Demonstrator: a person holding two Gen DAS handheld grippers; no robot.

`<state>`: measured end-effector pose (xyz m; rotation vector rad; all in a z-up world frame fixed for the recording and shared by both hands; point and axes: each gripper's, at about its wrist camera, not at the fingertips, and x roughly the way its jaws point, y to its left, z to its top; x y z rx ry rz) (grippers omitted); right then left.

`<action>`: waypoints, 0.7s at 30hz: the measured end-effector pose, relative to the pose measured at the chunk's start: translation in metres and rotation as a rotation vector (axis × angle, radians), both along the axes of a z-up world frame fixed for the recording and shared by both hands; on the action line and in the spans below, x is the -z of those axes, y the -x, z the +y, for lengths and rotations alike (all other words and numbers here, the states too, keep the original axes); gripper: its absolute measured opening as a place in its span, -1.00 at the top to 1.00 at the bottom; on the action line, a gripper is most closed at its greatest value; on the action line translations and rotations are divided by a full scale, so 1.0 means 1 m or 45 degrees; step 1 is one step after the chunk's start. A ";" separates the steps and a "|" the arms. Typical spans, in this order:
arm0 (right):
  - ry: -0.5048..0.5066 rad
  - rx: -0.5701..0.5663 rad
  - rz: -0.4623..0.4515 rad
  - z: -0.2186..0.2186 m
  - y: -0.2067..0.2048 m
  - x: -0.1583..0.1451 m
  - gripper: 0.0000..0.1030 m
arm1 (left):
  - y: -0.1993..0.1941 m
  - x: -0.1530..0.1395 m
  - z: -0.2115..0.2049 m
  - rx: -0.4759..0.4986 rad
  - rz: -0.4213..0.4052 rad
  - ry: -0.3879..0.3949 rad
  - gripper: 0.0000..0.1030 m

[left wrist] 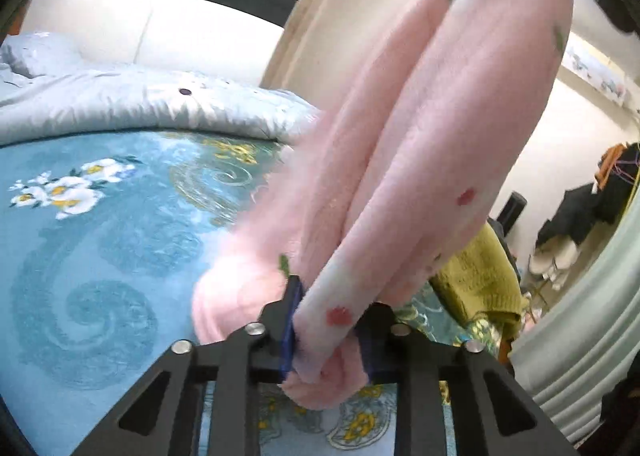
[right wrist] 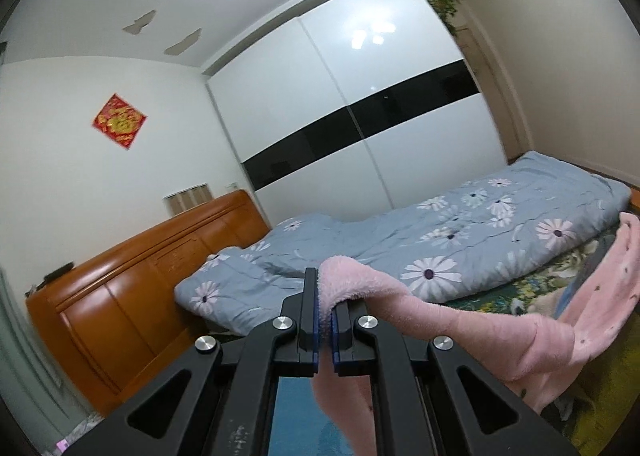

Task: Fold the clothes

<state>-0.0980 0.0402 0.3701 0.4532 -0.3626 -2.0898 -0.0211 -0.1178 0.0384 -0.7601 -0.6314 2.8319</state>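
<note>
Left gripper [left wrist: 329, 320] clamped on bunched pink garment [left wrist: 440, 136]; right gripper [right wrist: 325, 296] pinches its edge, apparently above the bed [left wrist: 100, 236].

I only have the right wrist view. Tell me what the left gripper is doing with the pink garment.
Observer: The left gripper is shut on a bunched roll of the pink garment.
Operator: Report where the fabric goes from there.
Observer: It rises out of the top of the left wrist view, off the bedsheet.
Operator: Name anything beside it.
Observer: A yellow knit garment lies just right of it.
</note>
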 end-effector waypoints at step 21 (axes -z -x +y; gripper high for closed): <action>0.112 -0.270 0.017 -0.201 -0.010 -0.036 0.91 | -0.165 -0.199 -0.282 -1.036 0.104 0.558 0.79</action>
